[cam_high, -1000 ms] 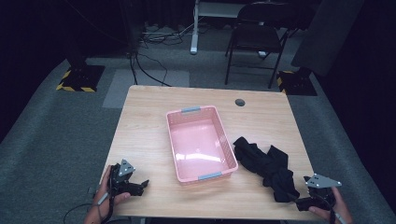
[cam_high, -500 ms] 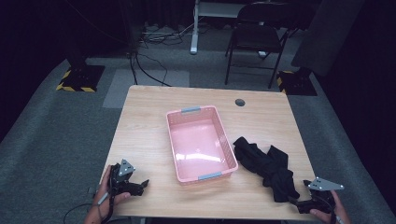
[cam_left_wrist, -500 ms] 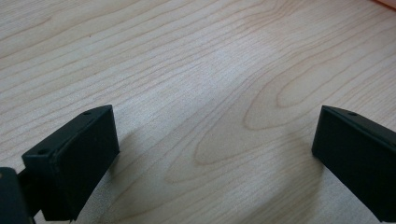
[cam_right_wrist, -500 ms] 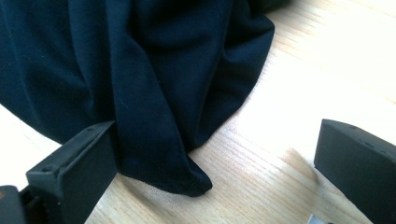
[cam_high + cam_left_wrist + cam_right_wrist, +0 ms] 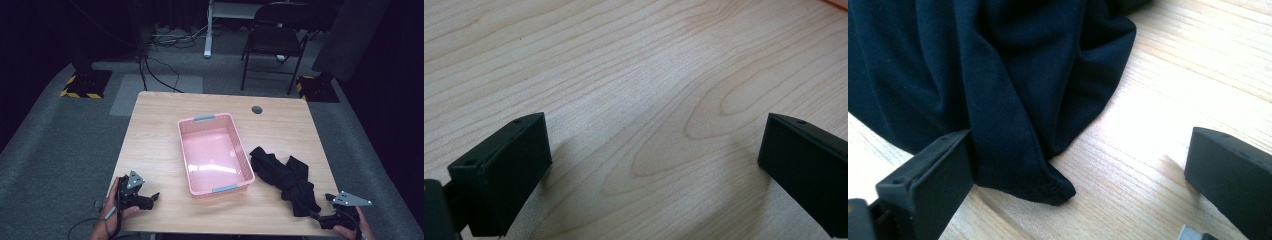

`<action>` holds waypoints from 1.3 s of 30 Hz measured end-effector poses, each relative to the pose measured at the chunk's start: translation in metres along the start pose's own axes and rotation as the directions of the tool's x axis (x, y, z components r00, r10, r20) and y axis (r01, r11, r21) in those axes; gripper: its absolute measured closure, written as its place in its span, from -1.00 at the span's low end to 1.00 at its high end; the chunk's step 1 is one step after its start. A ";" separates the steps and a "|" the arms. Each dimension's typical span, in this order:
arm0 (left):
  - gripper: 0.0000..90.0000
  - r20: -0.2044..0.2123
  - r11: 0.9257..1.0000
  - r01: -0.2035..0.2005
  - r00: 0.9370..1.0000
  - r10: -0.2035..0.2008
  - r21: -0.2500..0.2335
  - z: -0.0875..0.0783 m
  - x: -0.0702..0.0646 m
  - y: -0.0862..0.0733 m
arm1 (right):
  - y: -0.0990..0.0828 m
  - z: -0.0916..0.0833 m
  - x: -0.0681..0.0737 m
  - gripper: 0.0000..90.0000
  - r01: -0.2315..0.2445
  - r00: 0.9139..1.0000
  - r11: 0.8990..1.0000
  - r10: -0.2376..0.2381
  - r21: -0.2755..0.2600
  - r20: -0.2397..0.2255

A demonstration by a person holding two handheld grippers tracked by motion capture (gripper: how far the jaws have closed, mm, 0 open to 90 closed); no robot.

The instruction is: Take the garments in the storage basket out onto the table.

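Dark cloth [image 5: 998, 75] lying crumpled, folded hem showing; your right tongs [image 5: 1075, 165] opening wide, left tongs [image 5: 651, 160] gaping empty.

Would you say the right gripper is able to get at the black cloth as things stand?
Probably yes: the right gripper is open, its jaws having just been opening, and a corner of the black cloth lies between them on the table, nothing blocking it.
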State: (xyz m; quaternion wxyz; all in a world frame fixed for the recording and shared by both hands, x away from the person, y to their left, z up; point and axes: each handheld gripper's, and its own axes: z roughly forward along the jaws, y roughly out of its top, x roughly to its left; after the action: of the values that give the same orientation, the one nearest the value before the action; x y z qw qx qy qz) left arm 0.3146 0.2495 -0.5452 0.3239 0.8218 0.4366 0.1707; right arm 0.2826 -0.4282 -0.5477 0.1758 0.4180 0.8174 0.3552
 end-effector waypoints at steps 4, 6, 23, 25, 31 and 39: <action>-1.00 0.000 1.000 0.000 1.000 0.000 0.000 0.000 0.000 0.000 | -0.001 0.000 0.000 -0.99 -0.004 1.000 1.000 0.004 -0.004 0.003; -1.00 0.000 1.000 0.000 1.000 0.000 -0.002 0.000 0.000 0.000 | -0.001 0.000 0.000 -0.99 -0.003 1.000 1.000 0.003 -0.005 0.003; -1.00 0.001 1.000 -0.001 1.000 0.001 -0.003 0.000 0.000 0.000 | -0.001 0.000 0.000 -0.99 -0.004 1.000 1.000 0.004 -0.004 0.003; -1.00 0.001 1.000 0.000 1.000 0.000 -0.003 0.000 0.000 0.000 | -0.001 0.000 0.000 -0.99 -0.005 1.000 1.000 0.005 -0.004 0.003; -1.00 0.001 1.000 -0.001 1.000 0.001 -0.003 0.000 0.000 0.000 | -0.001 0.000 0.000 -0.99 -0.005 1.000 1.000 0.005 -0.004 0.003; -1.00 0.000 1.000 0.003 1.000 -0.003 0.000 0.000 0.000 0.000 | -0.001 0.000 0.000 -0.99 -0.011 1.000 1.000 0.011 -0.005 0.010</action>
State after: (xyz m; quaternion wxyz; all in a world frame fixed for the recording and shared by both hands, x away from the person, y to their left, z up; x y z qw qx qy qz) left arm 0.3149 0.2496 -0.5453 0.3242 0.8212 0.4377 0.1703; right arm 0.2818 -0.4285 -0.5482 0.1790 0.4240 0.8134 0.3558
